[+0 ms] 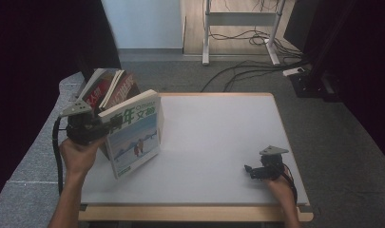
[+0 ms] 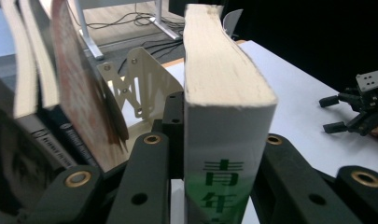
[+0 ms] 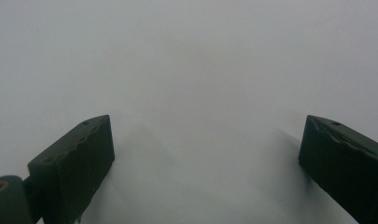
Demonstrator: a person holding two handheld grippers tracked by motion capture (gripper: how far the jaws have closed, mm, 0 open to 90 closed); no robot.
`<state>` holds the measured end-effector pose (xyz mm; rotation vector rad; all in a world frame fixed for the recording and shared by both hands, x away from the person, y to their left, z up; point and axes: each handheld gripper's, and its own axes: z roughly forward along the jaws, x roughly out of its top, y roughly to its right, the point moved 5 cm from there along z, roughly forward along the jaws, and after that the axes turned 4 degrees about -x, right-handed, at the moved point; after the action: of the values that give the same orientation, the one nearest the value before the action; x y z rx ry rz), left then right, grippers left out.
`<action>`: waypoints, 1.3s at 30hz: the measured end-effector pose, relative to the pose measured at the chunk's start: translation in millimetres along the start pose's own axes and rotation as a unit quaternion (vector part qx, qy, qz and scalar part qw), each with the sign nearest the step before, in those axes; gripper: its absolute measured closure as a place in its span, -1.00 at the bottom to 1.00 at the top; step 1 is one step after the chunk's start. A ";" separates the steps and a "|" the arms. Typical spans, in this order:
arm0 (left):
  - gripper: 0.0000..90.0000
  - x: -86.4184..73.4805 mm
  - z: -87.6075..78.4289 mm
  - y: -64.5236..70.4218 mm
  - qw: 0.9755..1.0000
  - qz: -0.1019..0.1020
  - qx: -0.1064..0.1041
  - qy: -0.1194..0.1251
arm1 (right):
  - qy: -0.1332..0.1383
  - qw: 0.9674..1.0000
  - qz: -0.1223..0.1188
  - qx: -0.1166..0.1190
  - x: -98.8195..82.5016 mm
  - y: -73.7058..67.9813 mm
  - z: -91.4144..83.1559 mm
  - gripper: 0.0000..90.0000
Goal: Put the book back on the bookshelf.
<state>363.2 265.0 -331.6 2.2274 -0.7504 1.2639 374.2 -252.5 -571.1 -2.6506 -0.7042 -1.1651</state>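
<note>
Clamped the left tool [image 1: 102, 127] on the spine side of a thick book [image 1: 135, 130] with a pale cover and green characters, jaws pressed against both covers in the left gripper view, so grasping and not released. Held that book on edge and tilted just ahead of the tool, page block pointing away from it, lower corner close to the surface [image 1: 214, 137]; could not tell whether touching or just clear. Kept the right tool [image 1: 251, 171] well apart on the far side of the book, resting low over the bare surface with jaws spread wide and nothing between them. Judged the step as the carry of one book, either just drawn from the row or about to rejoin it; could not settle which from this moment alone. Judged the next move to call for a firm, steady grip, since a thick book pinched at one edge tends to swing and sag, and for enough clearance from the leaning books [image 1: 111, 88] beside the left tool to avoid knocking them over. Counted: one book in the grip; at least two, perhaps three, leaning books with red covers, edges overlapping too much for certainty; one pale metal bookend [image 2: 130, 84] just beyond the left tool's jaws; two tools.
</note>
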 end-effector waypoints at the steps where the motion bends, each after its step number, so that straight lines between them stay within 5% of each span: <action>1: 0.65 -0.6 -3.4 -2.4 1.000 -0.002 0.006 0.001 | 0.000 1.000 0.000 0.000 0.0 0.0 0.0 -0.94; 18: 0.65 4.5 10.9 -21.2 0.998 -0.038 0.049 -0.002 | 0.000 1.000 0.000 0.000 0.0 0.1 0.0 -0.94; 39: 0.65 25.7 56.6 -22.8 0.997 -0.028 0.064 0.019 | -0.001 1.000 0.000 0.001 -0.1 0.1 -0.1 -0.94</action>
<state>424.2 240.2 -338.5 2.3010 -0.6033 1.3576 374.2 -252.7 -571.1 -2.6509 -0.7056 -1.1623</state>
